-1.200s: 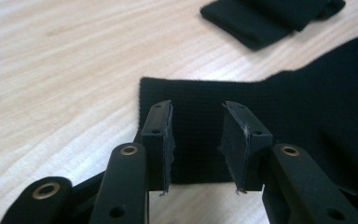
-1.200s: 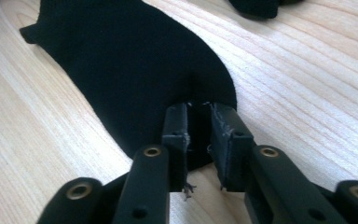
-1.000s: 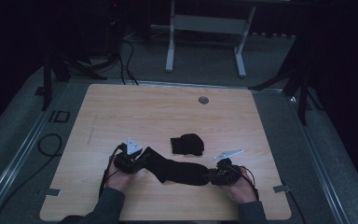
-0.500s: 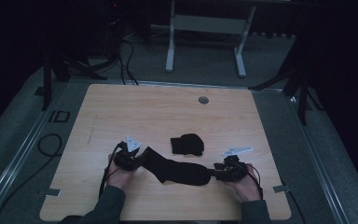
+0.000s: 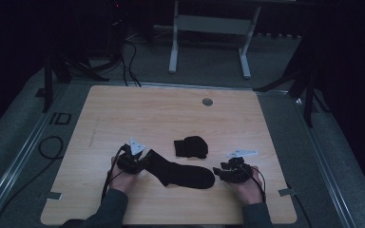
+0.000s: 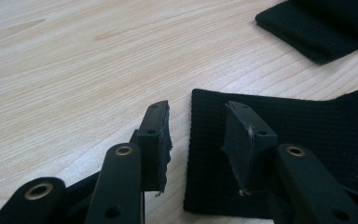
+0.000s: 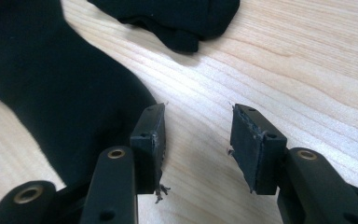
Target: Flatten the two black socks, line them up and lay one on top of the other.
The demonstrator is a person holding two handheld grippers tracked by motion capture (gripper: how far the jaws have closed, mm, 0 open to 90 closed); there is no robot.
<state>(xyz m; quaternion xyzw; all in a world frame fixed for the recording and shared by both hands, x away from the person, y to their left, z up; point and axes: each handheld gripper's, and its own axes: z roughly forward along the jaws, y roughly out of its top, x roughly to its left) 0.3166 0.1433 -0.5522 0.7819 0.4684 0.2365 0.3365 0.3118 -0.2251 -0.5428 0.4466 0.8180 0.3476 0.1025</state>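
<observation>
Two black socks on the wooden table (image 5: pixel 123 109) here: one flat sock (image 5: pixel 180 172) stretched out near the front edge between the hands, and a folded sock (image 5: pixel 190 147) sitting just past it, at about 1 o'clock from its middle. Left gripper (image 5: pixel 140 162) is at the flat sock's 9 o'clock end, jaws spread apart with the cuff edge lying between them on the table, pads not pinching it. Right gripper (image 5: pixel 220 173) is at the 3 o'clock end, at the toe; its jaws have just been opening and now stand wide over bare wood, the toe just beside one pad, nothing held.
</observation>
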